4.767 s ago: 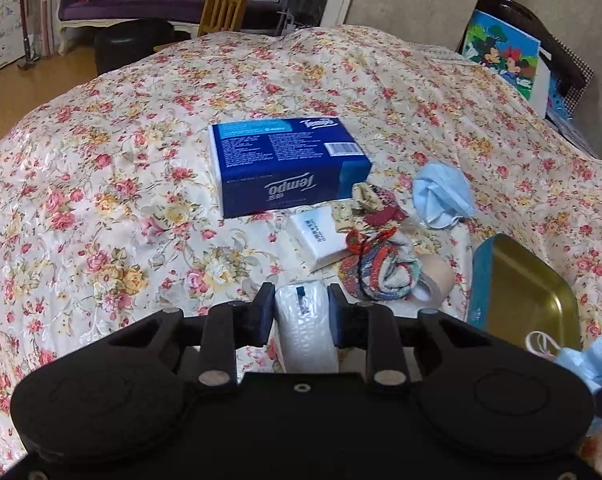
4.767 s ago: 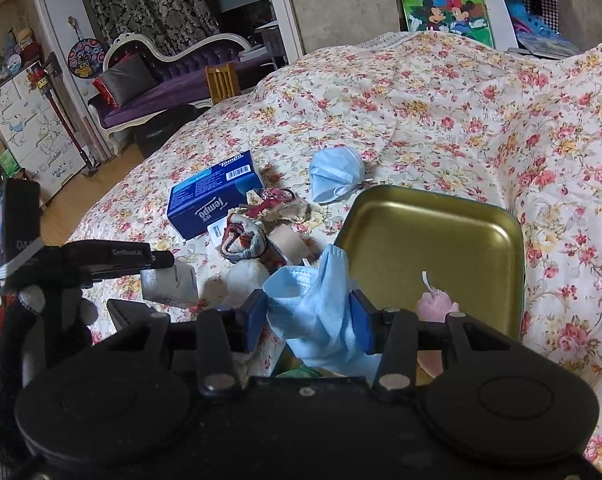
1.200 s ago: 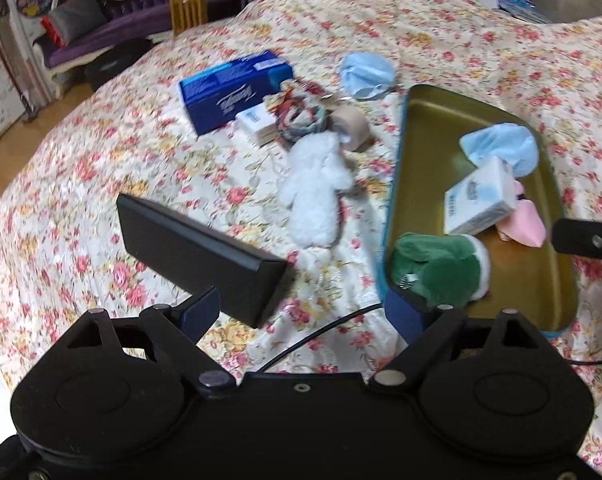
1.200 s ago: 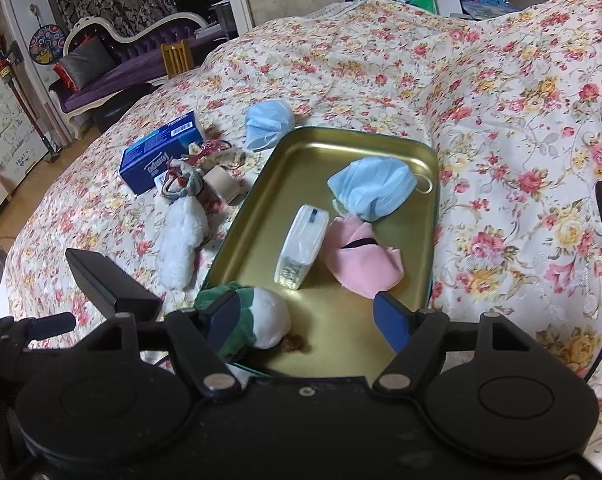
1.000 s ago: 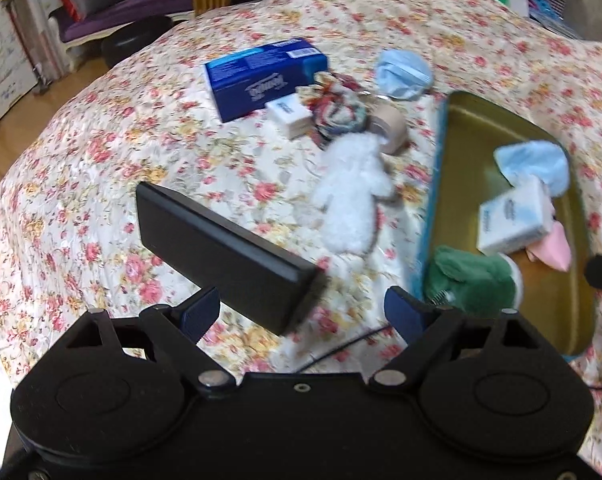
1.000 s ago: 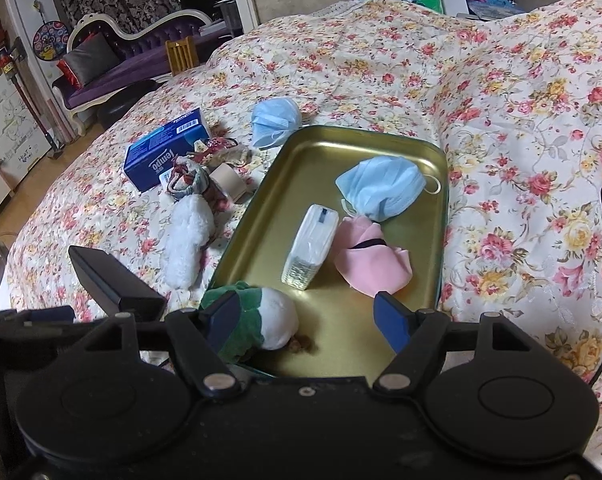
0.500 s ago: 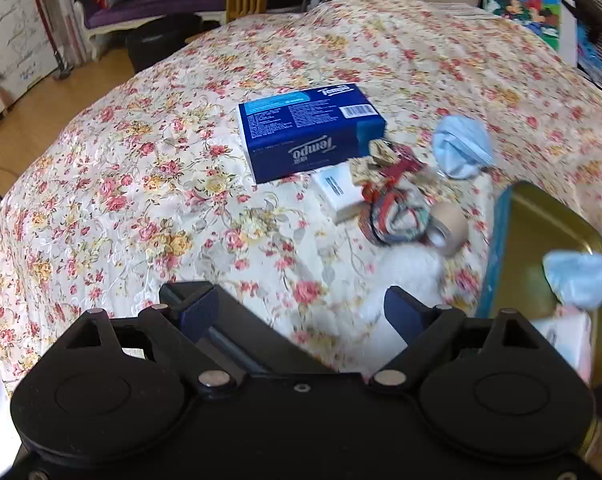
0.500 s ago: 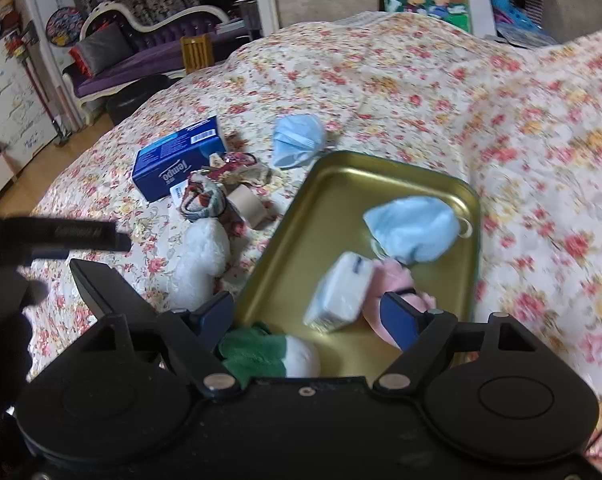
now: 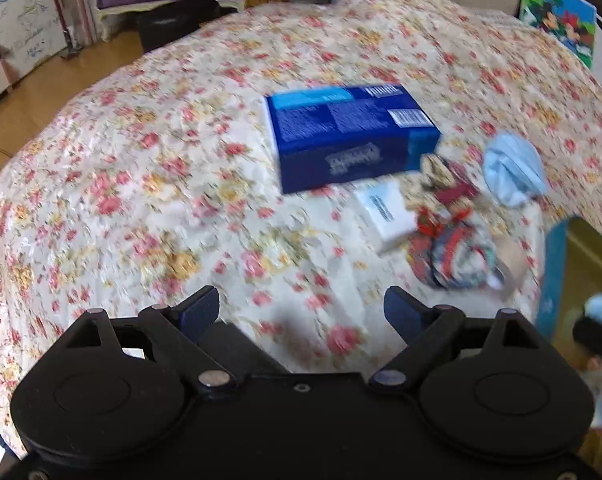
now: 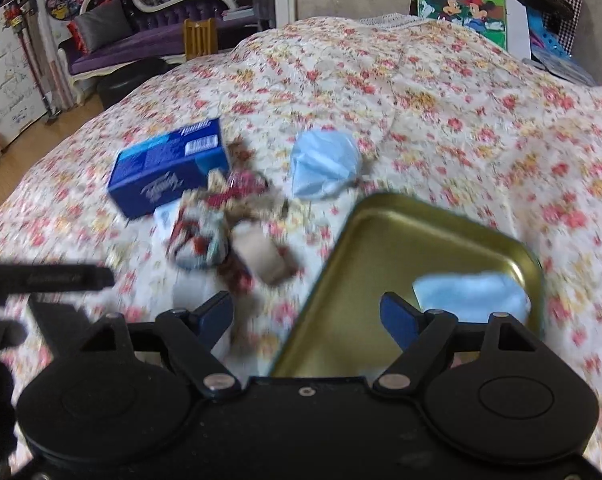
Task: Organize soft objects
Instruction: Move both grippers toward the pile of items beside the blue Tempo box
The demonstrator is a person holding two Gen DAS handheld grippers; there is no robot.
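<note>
Both my grippers, left (image 9: 299, 308) and right (image 10: 307, 312), are spread wide with nothing between the pads. Landmark: blue tissue box (image 9: 349, 136). Just right of it: small white pack (image 9: 387, 214), patterned cloth bundle (image 9: 453, 256), loose blue mask (image 9: 513, 170). Gold tray (image 10: 401, 264) further right holds another mask (image 10: 471, 294). Floral bedspread (image 9: 161, 184) between me and them is bare.

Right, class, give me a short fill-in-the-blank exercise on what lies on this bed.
1. The big tissue box is coloured ____.
2. One face mask lies inside the gold ____.
3. The other face mask lies on the floral ____.
4. Both the left gripper and the right gripper hold ____.

Missing words: blue; tray; bedspread; nothing
</note>
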